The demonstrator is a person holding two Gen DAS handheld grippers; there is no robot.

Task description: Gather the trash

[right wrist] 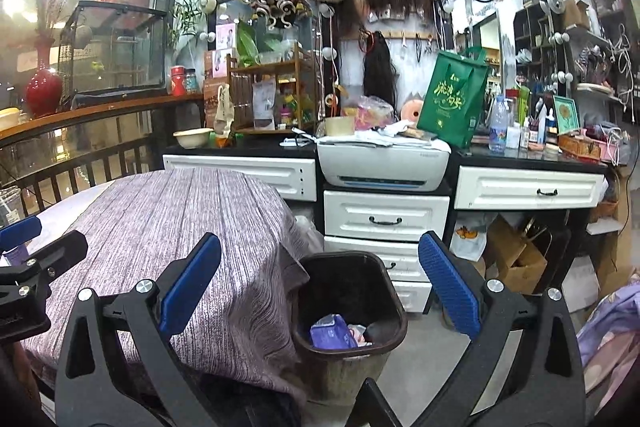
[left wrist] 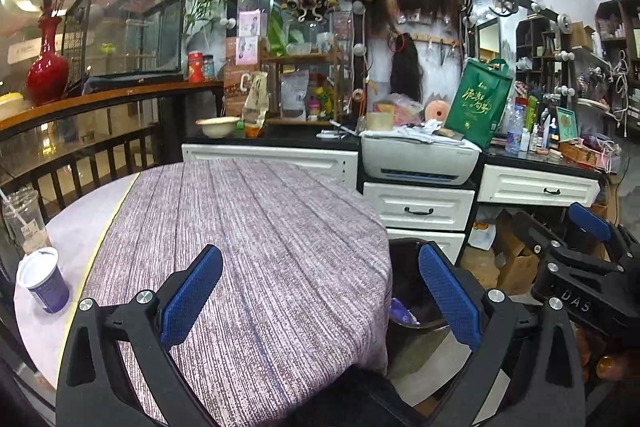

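A purple paper cup with a white lid (left wrist: 42,285) and a clear plastic cup with a straw (left wrist: 24,221) stand at the left edge of the round table (left wrist: 248,247), which has a purple striped cloth. My left gripper (left wrist: 320,291) is open and empty above the table's near right part. A dark brown trash bin (right wrist: 348,311) stands on the floor right of the table, with a purple wrapper (right wrist: 332,333) inside. My right gripper (right wrist: 320,291) is open and empty above the bin. The bin also shows in the left wrist view (left wrist: 416,283).
White drawers (right wrist: 384,217) and a black counter with a printer (right wrist: 384,163), green bag (right wrist: 454,103) and clutter stand behind. A wooden railing (left wrist: 80,163) runs at the left. Cardboard boxes (right wrist: 516,259) sit on the floor at the right.
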